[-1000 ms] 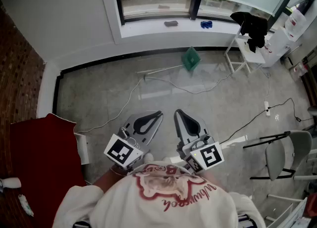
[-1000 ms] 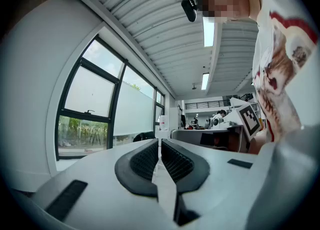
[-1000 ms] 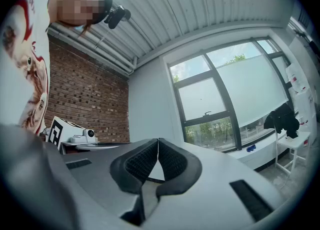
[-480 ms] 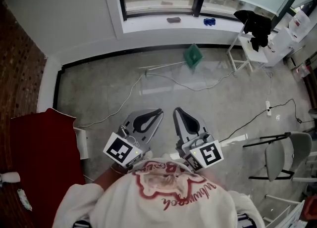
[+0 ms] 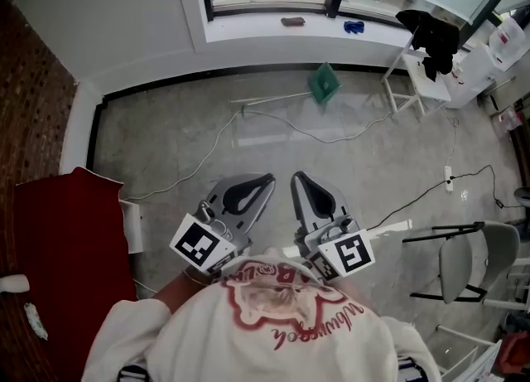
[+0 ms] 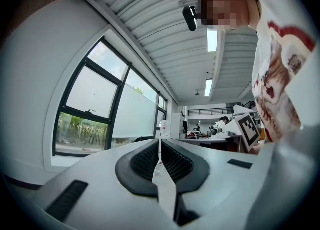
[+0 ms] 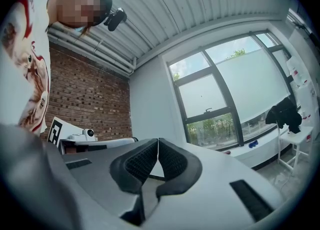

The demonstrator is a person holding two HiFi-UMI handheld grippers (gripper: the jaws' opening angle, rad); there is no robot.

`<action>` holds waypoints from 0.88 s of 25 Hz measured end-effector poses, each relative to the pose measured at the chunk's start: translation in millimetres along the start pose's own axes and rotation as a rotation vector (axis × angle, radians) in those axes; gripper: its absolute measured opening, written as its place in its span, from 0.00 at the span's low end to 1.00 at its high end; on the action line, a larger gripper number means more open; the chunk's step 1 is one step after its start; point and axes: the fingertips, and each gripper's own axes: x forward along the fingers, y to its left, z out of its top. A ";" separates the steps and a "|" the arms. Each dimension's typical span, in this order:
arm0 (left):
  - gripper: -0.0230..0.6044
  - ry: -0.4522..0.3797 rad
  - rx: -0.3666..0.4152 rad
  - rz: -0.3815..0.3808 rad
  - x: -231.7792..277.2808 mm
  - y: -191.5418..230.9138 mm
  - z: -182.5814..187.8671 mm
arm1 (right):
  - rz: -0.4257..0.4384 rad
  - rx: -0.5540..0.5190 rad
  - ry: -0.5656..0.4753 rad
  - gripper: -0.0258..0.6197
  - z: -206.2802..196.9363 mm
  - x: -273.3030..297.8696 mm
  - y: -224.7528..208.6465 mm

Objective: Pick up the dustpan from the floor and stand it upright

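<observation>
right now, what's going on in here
A person stands holding a two-jaw gripper in each hand, close to the body and pointing out over the floor. The left gripper and the right gripper are both shut with nothing between their jaws. The green dustpan lies across the room by the window wall, its long handle stretched along the floor. Neither gripper is near it, so the pickup has not begun.

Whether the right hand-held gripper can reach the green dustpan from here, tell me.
Probably not from here. The right hand-held gripper is shut and well short of the green dustpan, which lies far across the floor. Only a cable crosses between, so stepping closer looks free.
</observation>
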 end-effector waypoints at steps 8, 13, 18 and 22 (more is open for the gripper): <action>0.07 -0.004 -0.014 0.032 19.1 -18.6 -5.6 | 0.035 0.035 0.029 0.08 -6.2 -19.3 -18.2; 0.07 0.009 -0.023 0.051 20.0 -12.4 -17.3 | 0.064 0.059 0.048 0.08 -15.6 -12.4 -26.0; 0.07 -0.018 -0.033 0.071 33.3 21.8 -16.7 | 0.069 0.034 0.032 0.08 -10.5 19.6 -41.1; 0.07 -0.028 -0.031 0.063 53.5 56.2 -21.7 | 0.071 0.017 0.029 0.08 -12.5 51.9 -60.2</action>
